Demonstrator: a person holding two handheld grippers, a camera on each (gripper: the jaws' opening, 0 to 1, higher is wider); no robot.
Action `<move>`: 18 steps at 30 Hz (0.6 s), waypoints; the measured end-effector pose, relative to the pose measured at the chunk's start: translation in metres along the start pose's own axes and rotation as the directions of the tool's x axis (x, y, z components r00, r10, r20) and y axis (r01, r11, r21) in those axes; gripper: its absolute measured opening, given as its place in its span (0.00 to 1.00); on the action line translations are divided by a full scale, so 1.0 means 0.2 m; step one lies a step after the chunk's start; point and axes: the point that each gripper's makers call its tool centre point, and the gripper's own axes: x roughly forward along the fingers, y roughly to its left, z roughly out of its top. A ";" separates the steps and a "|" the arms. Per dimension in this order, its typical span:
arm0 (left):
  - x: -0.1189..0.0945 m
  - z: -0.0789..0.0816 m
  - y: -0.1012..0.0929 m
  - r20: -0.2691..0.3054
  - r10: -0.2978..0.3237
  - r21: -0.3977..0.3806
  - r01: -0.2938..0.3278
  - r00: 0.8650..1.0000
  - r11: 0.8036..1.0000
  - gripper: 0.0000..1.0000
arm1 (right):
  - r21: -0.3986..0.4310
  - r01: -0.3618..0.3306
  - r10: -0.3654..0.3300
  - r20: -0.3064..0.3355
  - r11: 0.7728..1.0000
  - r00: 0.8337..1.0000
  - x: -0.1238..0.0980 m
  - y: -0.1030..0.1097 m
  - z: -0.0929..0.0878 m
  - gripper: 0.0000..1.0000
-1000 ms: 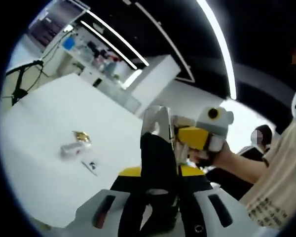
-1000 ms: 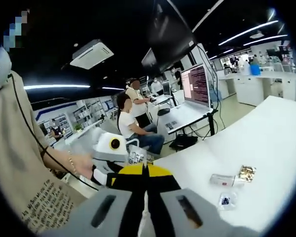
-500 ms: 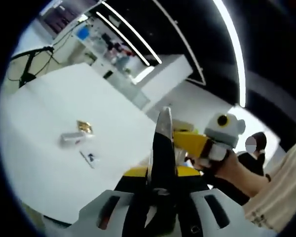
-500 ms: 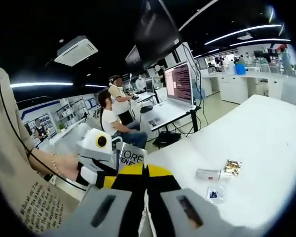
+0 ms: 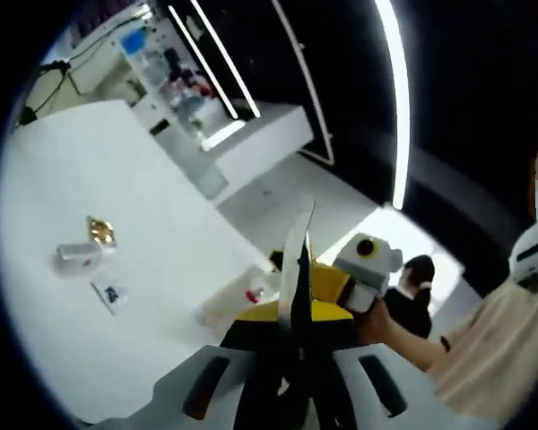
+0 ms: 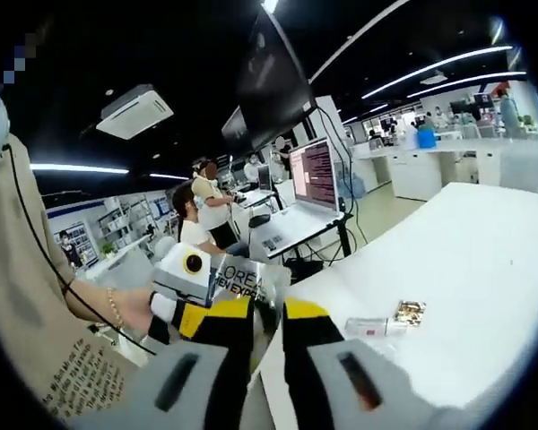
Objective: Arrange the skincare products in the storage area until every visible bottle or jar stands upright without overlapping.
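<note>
Your left gripper (image 5: 298, 269): jaws pressed together, raised off table, nothing between them. Your right gripper (image 6: 267, 327): jaws slightly parted, nothing gripped. In right gripper view, left gripper (image 6: 206, 278) sits just ahead, silver L'Oreal-lettered sachet (image 6: 242, 279) right by it; whether held, can't tell. White table (image 5: 152, 224) below. Skincare items on table, well apart from both grippers: small silver tube (image 5: 76, 255) lying flat, gold-foil packet (image 5: 99, 231) touching its end, clear sachet (image 5: 110, 293) just beside them. Same trio: tube (image 6: 368, 328), gold packet (image 6: 409, 313).
</note>
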 end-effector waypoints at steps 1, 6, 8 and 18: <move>0.00 0.01 -0.01 -0.002 -0.011 -0.002 0.011 1.000 1.000 0.03 | 0.008 -0.004 0.004 0.002 1.000 1.000 -0.01 0.00 0.00 0.16; 0.01 0.03 -0.03 -0.030 -0.048 -0.007 0.048 0.998 0.999 0.03 | 0.106 -0.045 0.041 0.042 0.993 0.998 -0.05 0.01 -0.02 0.15; 0.01 0.04 -0.04 -0.030 -0.071 -0.029 0.070 0.997 0.997 0.03 | 0.157 -0.065 0.059 0.044 0.985 0.997 -0.06 0.03 -0.05 0.16; 0.04 0.08 -0.03 -0.006 -0.107 -0.044 0.107 0.994 0.993 0.06 | 0.173 -0.106 0.098 0.055 0.979 0.994 -0.08 0.06 -0.03 0.01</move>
